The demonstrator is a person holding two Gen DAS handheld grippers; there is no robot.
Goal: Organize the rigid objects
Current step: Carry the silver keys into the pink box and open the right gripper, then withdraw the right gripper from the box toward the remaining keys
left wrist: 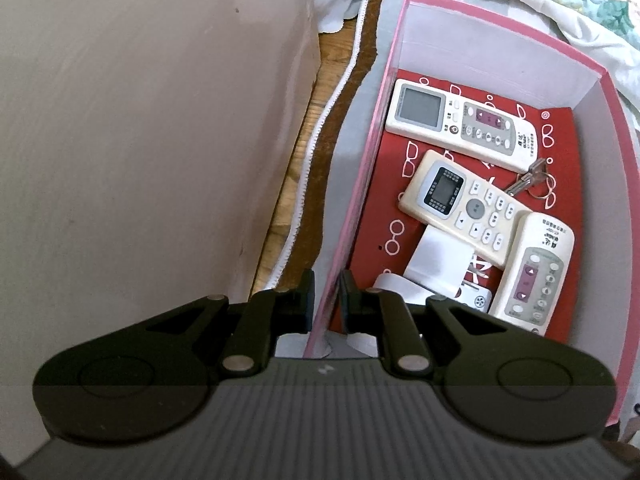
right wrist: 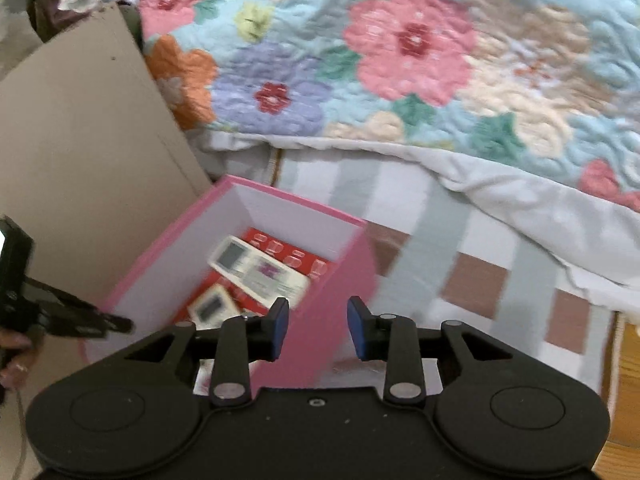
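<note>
- The quilt (right wrist: 400, 60) fills the far side of the right wrist view, floral and soft, draped over a checked sheet (right wrist: 460, 248)
- A tall cardboard panel (left wrist: 140, 140) stands just left of the box
- The pink box (left wrist: 612, 128) sits on the sheet, open-topped, thin stiff card walls; it looks light and likely to slide if nudged
- The left gripper (left wrist: 326, 300) pinches the box's near left wall, one finger outside, one inside, pressed almost together, steadying it
- The right gripper (right wrist: 318, 326) hovers at the box's outer corner, fingers spread, nothing between them; the view is blurred
- A red card (left wrist: 396, 184) with white outlines lines the box floor
- Three remotes lie on it: the far remote (left wrist: 460, 124) flat by the back wall, the middle remote (left wrist: 464, 204) angled, the near remote (left wrist: 532, 272) overlapping its end
- All three look like hard, smooth, light plastic; best gripped across the narrow body, mid-length, clear of the screens
- White paper (left wrist: 436, 268) is tucked under the middle remote
- Keys (left wrist: 534, 182) on a ring lie between the far and middle remotes, small, metal and slippery; take them by the ring
</note>
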